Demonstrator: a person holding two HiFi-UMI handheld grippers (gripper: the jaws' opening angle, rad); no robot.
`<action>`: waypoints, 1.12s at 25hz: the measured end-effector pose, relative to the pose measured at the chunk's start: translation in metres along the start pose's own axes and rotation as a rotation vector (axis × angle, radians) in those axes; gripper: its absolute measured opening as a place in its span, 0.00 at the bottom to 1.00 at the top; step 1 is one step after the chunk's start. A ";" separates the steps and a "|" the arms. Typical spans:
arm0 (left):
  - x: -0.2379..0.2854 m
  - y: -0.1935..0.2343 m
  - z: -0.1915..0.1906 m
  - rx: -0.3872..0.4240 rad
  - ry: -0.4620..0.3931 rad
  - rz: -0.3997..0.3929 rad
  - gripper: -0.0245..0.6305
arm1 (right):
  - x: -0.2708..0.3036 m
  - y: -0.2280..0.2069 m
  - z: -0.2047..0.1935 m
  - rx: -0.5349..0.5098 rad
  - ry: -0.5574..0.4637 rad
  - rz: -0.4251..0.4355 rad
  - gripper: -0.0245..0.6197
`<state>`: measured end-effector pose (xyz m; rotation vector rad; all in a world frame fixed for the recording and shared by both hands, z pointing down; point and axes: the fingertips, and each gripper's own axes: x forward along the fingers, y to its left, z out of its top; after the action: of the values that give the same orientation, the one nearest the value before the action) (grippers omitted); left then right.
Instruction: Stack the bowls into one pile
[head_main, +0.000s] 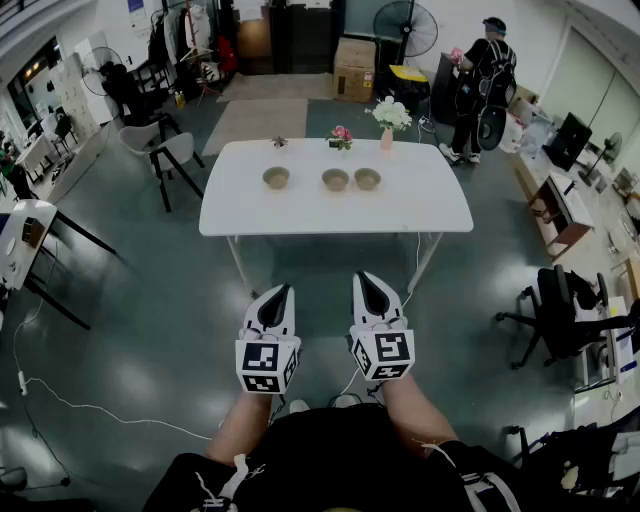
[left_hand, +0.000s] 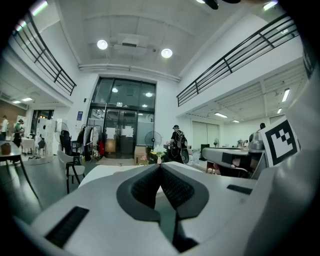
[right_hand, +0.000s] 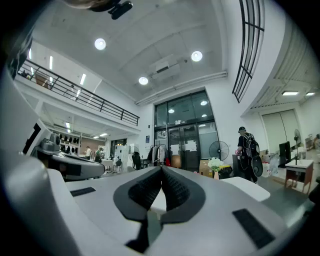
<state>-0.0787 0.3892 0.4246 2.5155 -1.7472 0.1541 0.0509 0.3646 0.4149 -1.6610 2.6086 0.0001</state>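
On worktop (head_main: 420, 210) ahead: left bowl (head_main: 276, 177), middle bowl (head_main: 336, 179), right bowl (head_main: 367, 178); stacking not begun. Left gripper (head_main: 281, 294), right gripper (head_main: 368, 282) well short, jaws pressed together. Next: approach, spread jaws.

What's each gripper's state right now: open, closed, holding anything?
Left gripper: closed, holding nothing.
Right gripper: closed, holding nothing.
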 end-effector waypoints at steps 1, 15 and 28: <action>-0.001 0.000 0.000 -0.002 0.000 -0.001 0.06 | 0.000 0.001 0.000 0.002 -0.002 0.000 0.06; -0.010 0.056 -0.006 -0.026 -0.011 -0.018 0.06 | 0.035 0.052 -0.007 -0.014 0.014 0.001 0.06; -0.021 0.133 -0.015 -0.034 -0.004 -0.013 0.06 | 0.085 0.116 -0.014 -0.022 0.012 0.020 0.06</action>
<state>-0.2113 0.3641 0.4374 2.5041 -1.7196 0.1179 -0.0905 0.3361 0.4220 -1.6458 2.6432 0.0195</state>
